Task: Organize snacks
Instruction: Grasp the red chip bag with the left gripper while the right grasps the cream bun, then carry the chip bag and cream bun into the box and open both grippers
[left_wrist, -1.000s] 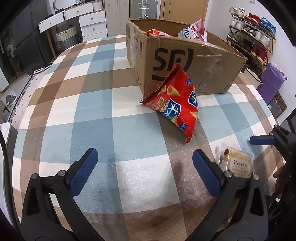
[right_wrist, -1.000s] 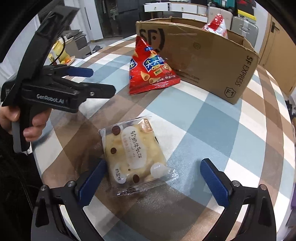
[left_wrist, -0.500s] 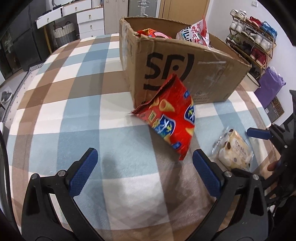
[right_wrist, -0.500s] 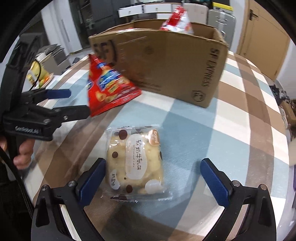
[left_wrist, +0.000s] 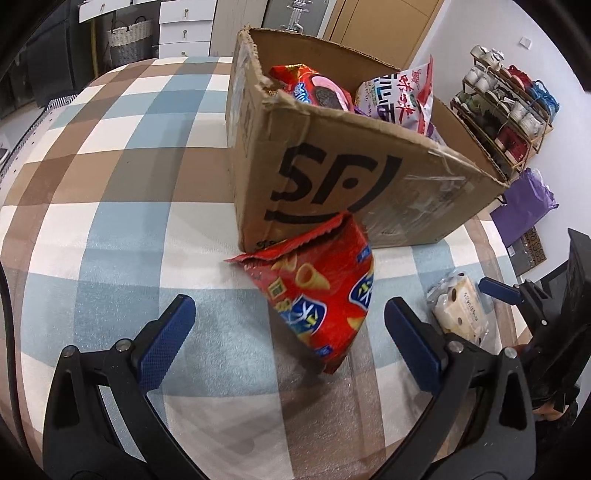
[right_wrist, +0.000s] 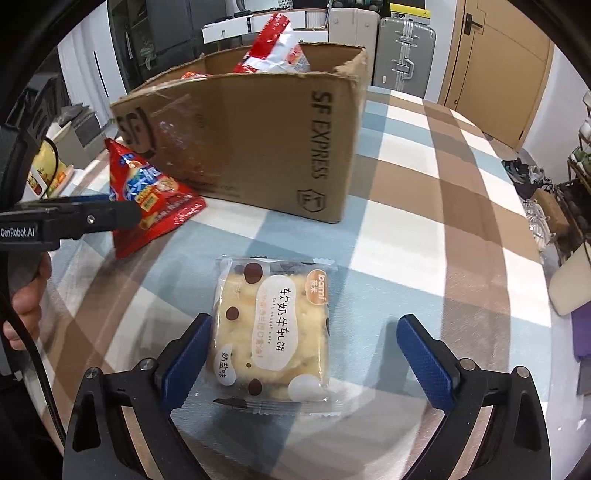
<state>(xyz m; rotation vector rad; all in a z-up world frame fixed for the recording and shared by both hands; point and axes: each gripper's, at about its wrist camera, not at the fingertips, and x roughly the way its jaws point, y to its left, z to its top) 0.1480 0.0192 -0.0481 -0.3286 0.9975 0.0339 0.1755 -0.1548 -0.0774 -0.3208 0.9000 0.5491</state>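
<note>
Box (left_wrist: 369, 177) hides red chip bag (left_wrist: 325, 295) top; box contents mostly hidden

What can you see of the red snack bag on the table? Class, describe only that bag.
The red snack bag is a glossy, crinkled foil pouch printed with cone-shaped crisps and blue-and-white labels. It looks puffed and sealed, with a serrated top seam. It stands tilted on the checked tablecloth, its upper edge leaning against the cardboard box at the corner. Neither gripper touches it; the open left gripper faces it.

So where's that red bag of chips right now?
The red chip bag leans against the cardboard box on the checked tablecloth, ahead of the open left tongs, left of the wrapped cake.
</note>
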